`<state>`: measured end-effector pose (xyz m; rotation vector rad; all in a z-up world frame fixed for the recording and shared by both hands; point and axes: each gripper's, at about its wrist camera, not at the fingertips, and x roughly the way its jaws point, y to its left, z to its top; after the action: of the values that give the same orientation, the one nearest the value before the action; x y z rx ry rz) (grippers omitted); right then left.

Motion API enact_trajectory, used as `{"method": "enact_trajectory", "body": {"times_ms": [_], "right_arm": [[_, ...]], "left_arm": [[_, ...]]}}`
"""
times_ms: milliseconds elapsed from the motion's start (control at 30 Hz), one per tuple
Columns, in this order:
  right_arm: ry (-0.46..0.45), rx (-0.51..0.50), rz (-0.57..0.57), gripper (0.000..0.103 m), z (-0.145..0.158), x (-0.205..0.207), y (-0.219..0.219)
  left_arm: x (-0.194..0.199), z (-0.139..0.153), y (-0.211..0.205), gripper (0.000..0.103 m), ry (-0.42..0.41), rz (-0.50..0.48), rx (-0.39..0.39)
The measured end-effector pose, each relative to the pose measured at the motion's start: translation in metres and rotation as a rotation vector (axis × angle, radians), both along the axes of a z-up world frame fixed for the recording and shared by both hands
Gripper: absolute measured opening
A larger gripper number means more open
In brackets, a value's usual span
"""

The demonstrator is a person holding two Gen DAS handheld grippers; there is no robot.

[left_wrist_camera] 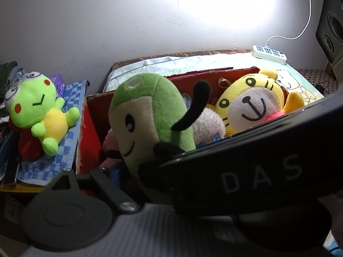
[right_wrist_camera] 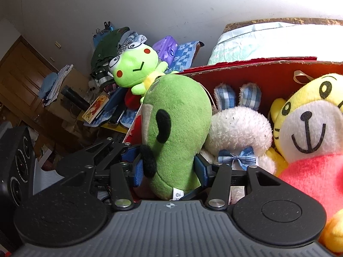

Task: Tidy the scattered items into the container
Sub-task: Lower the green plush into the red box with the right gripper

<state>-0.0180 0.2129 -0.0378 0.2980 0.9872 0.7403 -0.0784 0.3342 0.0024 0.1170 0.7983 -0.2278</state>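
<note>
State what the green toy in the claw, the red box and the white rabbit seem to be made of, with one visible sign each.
Green toy: short-pile plush, fuzzy nap, sewn tag at its base.
Red box: probably cardboard with a red coating; the torn rim shows brown fibre.
White rabbit: fluffy plush with checked fabric ears and bow.

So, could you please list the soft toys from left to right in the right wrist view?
Green frog → green pod-shaped plush held between the right gripper fingers → white bunny → yellow tiger.
</note>
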Motion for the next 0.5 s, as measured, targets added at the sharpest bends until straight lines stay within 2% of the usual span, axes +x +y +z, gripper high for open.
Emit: {"method": "enact_trajectory", "body": {"times_ms": [300, 500], "right_arm": [[0.010, 0.015, -0.012, 0.054, -0.0029, 0.0025, -0.0005], [-0.054, -0.013, -0.001, 0.058, 0.0056, -0.0056, 0.0043]], "left_arm": [[0.0017, -0.0004, -0.0020, 0.087, 0.016, 0.007, 0.004], [-0.0012, 0.0035, 0.0028, 0.090, 0.025, 0.030, -0.021]]}}
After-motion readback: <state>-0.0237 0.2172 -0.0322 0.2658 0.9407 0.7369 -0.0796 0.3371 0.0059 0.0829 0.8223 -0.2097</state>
